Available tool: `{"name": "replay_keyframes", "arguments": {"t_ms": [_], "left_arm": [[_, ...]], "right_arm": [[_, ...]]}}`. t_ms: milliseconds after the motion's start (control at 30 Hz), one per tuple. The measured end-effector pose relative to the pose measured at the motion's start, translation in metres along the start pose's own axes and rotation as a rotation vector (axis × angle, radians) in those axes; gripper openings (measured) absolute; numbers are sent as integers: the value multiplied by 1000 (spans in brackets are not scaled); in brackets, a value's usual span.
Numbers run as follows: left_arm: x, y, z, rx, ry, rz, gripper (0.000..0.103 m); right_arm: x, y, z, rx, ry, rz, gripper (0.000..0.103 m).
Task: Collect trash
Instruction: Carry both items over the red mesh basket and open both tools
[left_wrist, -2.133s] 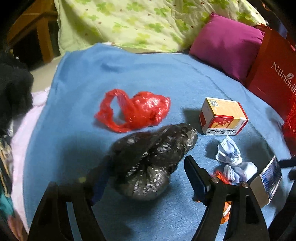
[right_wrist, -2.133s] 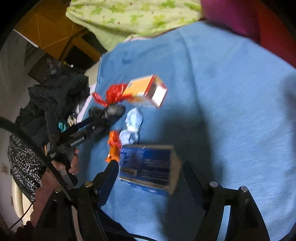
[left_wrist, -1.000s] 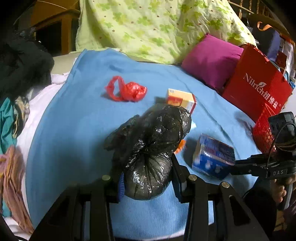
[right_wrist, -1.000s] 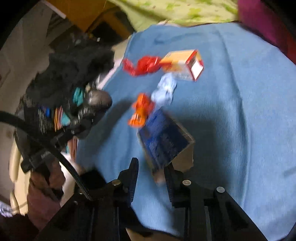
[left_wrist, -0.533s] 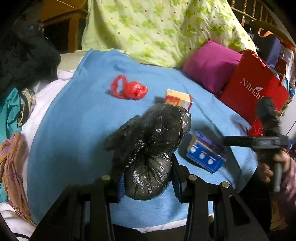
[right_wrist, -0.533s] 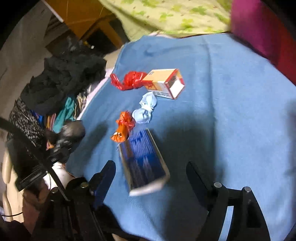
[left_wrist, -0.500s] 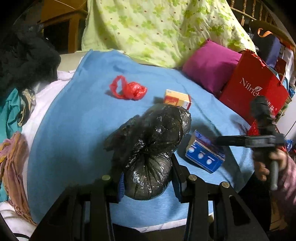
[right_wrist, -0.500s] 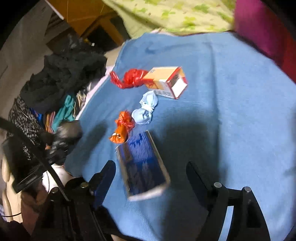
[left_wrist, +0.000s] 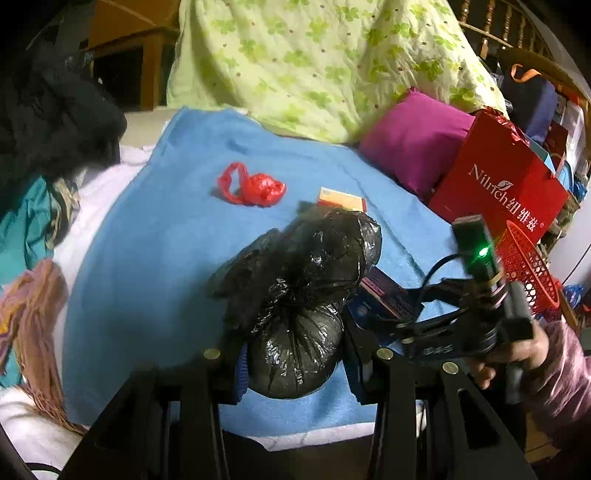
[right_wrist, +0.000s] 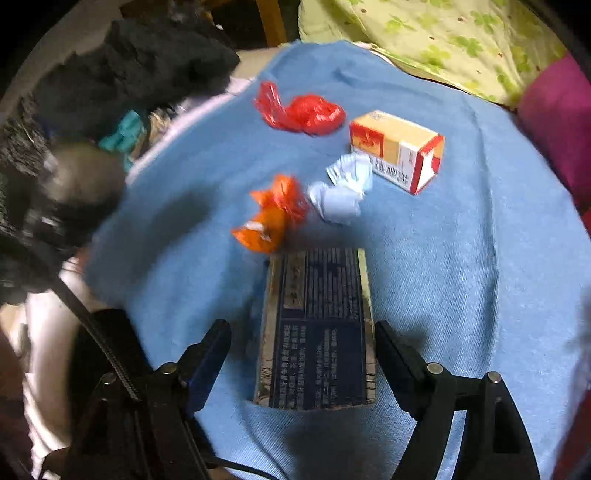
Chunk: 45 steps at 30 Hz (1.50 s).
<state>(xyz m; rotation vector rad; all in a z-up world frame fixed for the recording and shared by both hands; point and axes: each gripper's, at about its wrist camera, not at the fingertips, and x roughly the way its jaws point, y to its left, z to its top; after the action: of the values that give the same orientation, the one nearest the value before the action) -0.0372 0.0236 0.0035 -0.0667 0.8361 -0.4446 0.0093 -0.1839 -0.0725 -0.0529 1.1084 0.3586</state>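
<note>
Two boxes, two red-orange wrappers and one tissue wad lie on the blue blanket (right_wrist: 461, 258); the dark blue box (right_wrist: 319, 332) sits ungripped between the closing right tongs (right_wrist: 301, 345), while the left tongs (left_wrist: 293, 363) clench one black trash bag (left_wrist: 299, 295).

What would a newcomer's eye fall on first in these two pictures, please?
Probably the shiny black bag, clamped in the left gripper low in its view. Next, the dark blue box lying on the blue blanket between the closing jaws of the right gripper. Beyond it lies bright litter: an orange wrapper and a red bag.
</note>
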Motion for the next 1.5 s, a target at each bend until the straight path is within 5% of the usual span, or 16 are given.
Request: {"name": "replay_keyframes", "arguments": {"t_ms": [100, 467, 967, 1500], "left_arm": [[-6, -4, 6, 24, -15, 15, 44], [-19, -55, 14, 115, -59, -20, 44], [-29, -215, 54, 303, -116, -214, 44], [-2, -363, 83, 493, -68, -323, 44]], "right_arm": [[-1, -6, 2, 40, 6, 28, 58], [-125, -50, -41, 198, -285, 80, 58], [-316, -139, -157, 413, -659, -100, 59], [-373, -220, -248, 694, -812, -192, 61]]}}
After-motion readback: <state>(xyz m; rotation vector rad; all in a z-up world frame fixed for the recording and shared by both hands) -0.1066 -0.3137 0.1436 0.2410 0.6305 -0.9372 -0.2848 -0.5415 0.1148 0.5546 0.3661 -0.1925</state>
